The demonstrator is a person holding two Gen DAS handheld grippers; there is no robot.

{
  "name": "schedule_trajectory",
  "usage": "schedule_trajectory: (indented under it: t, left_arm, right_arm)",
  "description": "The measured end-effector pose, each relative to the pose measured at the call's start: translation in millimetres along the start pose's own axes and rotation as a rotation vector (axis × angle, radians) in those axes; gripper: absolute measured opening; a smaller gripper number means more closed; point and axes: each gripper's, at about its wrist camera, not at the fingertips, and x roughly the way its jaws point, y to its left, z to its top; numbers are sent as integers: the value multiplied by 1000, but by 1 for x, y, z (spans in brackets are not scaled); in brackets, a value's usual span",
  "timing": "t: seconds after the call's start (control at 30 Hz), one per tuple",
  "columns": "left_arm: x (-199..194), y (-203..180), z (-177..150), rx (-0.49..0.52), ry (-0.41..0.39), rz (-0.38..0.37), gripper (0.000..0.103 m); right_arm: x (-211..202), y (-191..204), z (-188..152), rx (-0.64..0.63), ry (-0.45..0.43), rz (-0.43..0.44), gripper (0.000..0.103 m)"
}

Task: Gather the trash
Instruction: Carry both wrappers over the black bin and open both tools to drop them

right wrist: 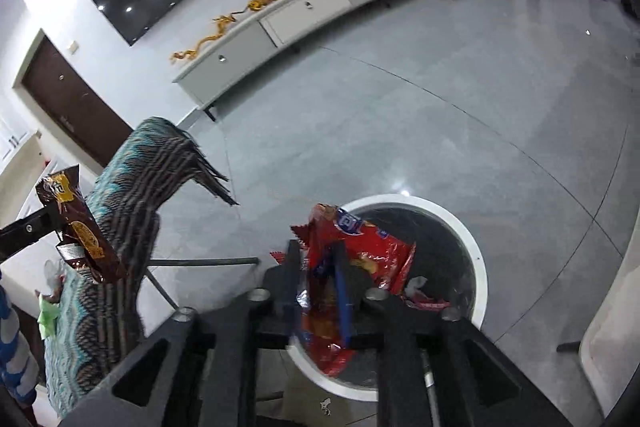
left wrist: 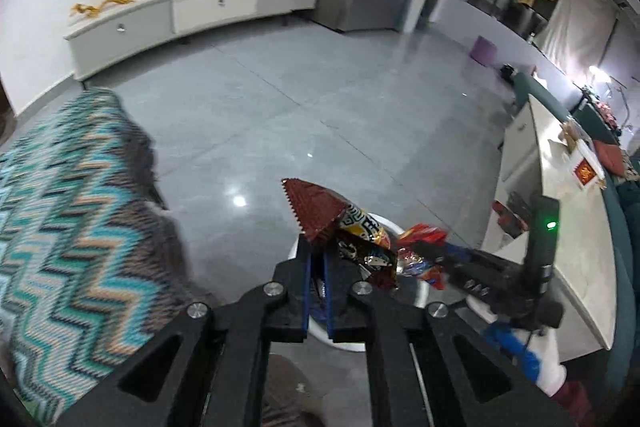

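My left gripper [left wrist: 317, 247] is shut on a brown snack wrapper [left wrist: 316, 207], which sticks up past its fingertips. It hangs just over the near edge of a round white trash bin [left wrist: 348, 345]. In the right wrist view my right gripper [right wrist: 316, 247] is directly above the bin [right wrist: 478, 267]. Its fingers stand apart with a red snack wrapper [right wrist: 360, 247] loose between them, its lower end dangling into the bin's mouth. More wrappers lie inside the bin. The left gripper [right wrist: 60, 223] with the brown wrapper [right wrist: 86, 239] shows at the far left.
A zigzag-patterned blanket [left wrist: 72, 227] drapes over furniture left of the bin. A white counter [left wrist: 568, 227] stands to the right. A long white cabinet [left wrist: 192, 11] lines the far wall. A purple stool [left wrist: 484, 51] sits far back on the grey tiled floor.
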Motion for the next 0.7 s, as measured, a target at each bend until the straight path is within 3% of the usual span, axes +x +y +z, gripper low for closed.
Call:
schedule_trajectory:
  t: [0.07,0.37,0.7]
  left_arm:
    - [10,-7,3,5,14,-13,6]
    - [31,-23,9,-6,68,-86,6]
    - [35,-34,6,-29,86,-116,7]
  right_arm:
    - [3,-5,0,4,5,-9,39]
    - [-4,-14,-3,32,-1,-35,40]
    - [-53,-14,-8,41,-83,-78,40]
